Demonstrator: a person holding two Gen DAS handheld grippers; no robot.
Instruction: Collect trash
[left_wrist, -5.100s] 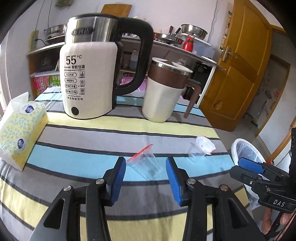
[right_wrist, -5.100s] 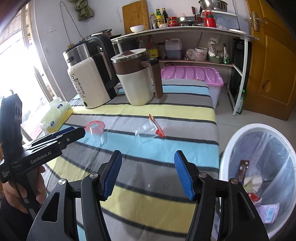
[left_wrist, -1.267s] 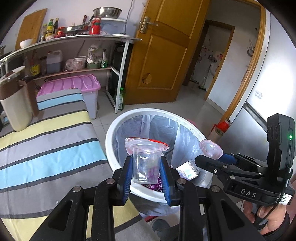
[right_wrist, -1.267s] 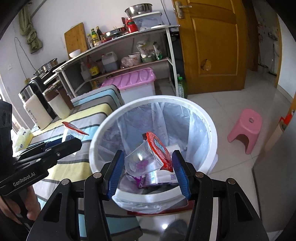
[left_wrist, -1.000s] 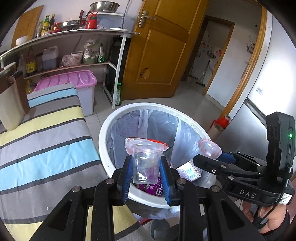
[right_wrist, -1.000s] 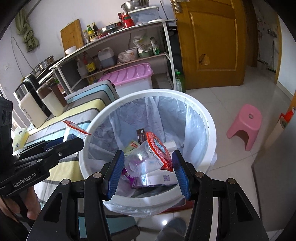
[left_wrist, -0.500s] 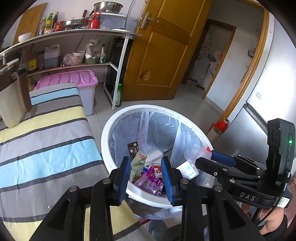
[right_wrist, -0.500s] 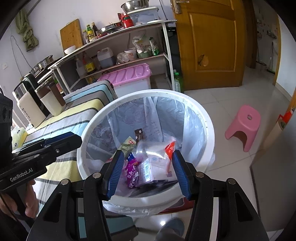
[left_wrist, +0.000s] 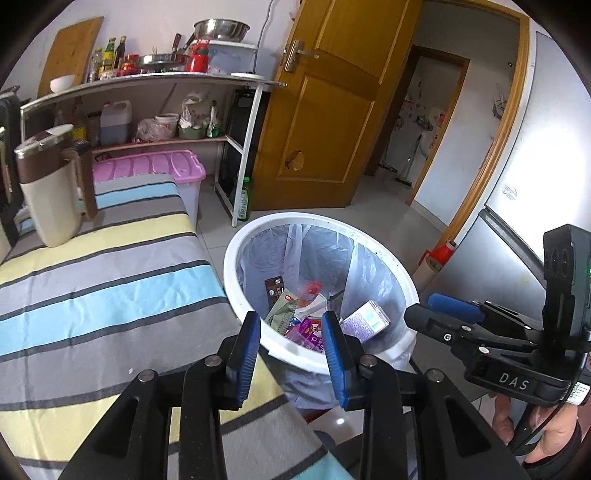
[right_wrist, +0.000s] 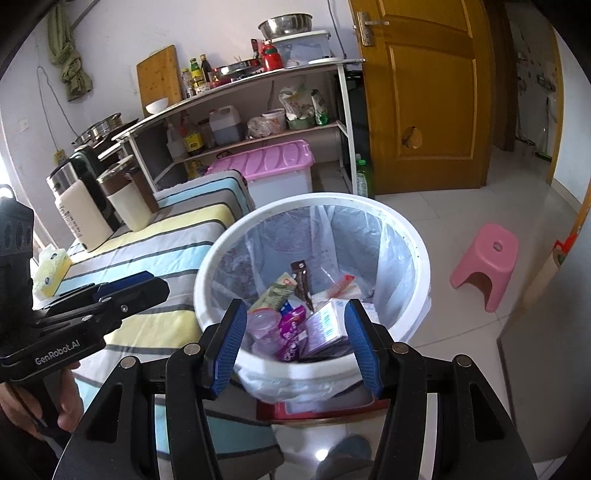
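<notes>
The white trash bin (left_wrist: 236, 258) (right_wrist: 207, 266), lined with a clear bag, stands on the floor by the striped table. Two clear plastic cups lie in it among wrappers: one with a red lid (right_wrist: 341, 284) (left_wrist: 310, 290) and one pinkish cup (right_wrist: 264, 325). My left gripper (left_wrist: 291, 325) (right_wrist: 147, 280) hangs over the bin's near rim, open, with nothing between its blue pads. On the bin's right side my right gripper (right_wrist: 295, 314) (left_wrist: 424, 310) is also open and holds nothing.
The striped table (left_wrist: 110, 280) carries a cream jug (left_wrist: 51, 199), a kettle (right_wrist: 79, 206) and a tissue pack (right_wrist: 51, 269). A pink-lidded box (left_wrist: 147, 170) and a shelf stand behind. A pink stool (right_wrist: 487, 262) and a fridge (left_wrist: 517, 240) flank the bin.
Both grippers let go of their clear cups, which dropped into the bin. Both have since drawn back and up a little from the bin.
</notes>
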